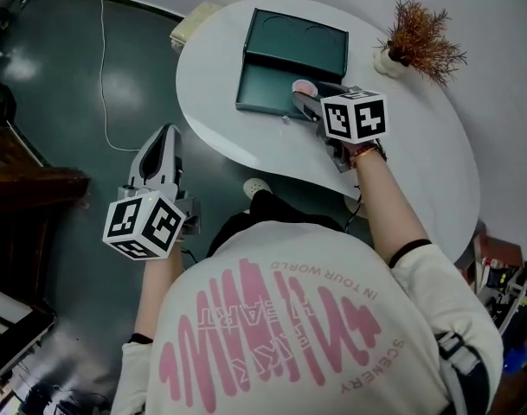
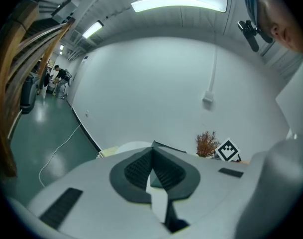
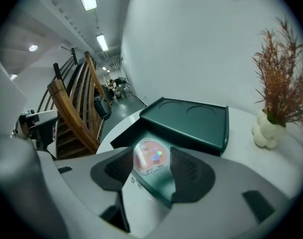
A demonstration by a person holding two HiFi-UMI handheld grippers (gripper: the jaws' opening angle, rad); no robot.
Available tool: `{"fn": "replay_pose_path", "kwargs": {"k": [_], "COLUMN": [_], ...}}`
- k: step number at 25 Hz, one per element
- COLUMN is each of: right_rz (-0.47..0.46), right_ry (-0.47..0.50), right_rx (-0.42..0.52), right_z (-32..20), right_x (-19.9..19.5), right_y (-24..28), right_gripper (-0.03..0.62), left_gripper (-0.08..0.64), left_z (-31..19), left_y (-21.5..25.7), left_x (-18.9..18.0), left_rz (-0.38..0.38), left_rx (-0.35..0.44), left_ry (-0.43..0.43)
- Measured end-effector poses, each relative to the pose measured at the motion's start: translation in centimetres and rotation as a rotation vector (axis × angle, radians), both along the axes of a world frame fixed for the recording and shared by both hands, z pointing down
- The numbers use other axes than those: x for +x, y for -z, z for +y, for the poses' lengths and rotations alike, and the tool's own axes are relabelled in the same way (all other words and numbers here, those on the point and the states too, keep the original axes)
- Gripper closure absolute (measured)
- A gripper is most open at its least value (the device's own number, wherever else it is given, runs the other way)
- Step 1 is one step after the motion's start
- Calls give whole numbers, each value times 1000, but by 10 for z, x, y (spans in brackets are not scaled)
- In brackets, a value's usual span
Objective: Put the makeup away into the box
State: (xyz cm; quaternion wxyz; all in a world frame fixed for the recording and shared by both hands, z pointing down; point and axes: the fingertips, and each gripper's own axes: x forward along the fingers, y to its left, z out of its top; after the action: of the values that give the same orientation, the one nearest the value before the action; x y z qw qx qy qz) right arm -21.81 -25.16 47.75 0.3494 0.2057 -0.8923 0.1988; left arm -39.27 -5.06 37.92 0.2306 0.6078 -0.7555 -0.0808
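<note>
A dark green box [image 1: 265,91] lies open on the white table [image 1: 419,162], its lid [image 1: 299,36] folded back on the far side. My right gripper [image 1: 303,98] hovers over the box's near right corner, shut on a round pink makeup compact [image 1: 304,86]. In the right gripper view the compact [image 3: 150,157] sits between the two dark pads [image 3: 191,171], with the box's tray [image 3: 163,185] just below and the lid [image 3: 191,118] behind. My left gripper [image 1: 163,143] hangs off the table's left side above the floor, shut and holding nothing; its pads [image 2: 163,171] meet at the tips.
A dried reddish plant [image 1: 416,37] in a small white vase stands at the table's far right. A pale flat object [image 1: 194,20] lies by the table's far left edge. A white cable [image 1: 103,59] runs over the green floor. Wooden stairs [image 1: 21,184] rise at the left.
</note>
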Motion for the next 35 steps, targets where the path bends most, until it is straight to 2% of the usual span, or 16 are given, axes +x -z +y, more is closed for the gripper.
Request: {"fn": "replay_pose_path", "kwargs": {"k": [13,23,35], "right_rz": [134,181,205], "right_ry": [167,191,199], "right_rx": [16,25,-5], "right_z": [-14,-29,-23], "right_x": [-33,-44,-51], "right_y": [-39,-60,-75], "right_gripper": [359,357,356], "left_gripper": [557,558,557], "left_z": [-3,-12,-17], "left_y": [-9,-20,-25], "left_x": [-22,-26,-32], "left_rz": [28,47,55], "left_rx": [-31,-56,-67], "left_ry": [126,147,144]}}
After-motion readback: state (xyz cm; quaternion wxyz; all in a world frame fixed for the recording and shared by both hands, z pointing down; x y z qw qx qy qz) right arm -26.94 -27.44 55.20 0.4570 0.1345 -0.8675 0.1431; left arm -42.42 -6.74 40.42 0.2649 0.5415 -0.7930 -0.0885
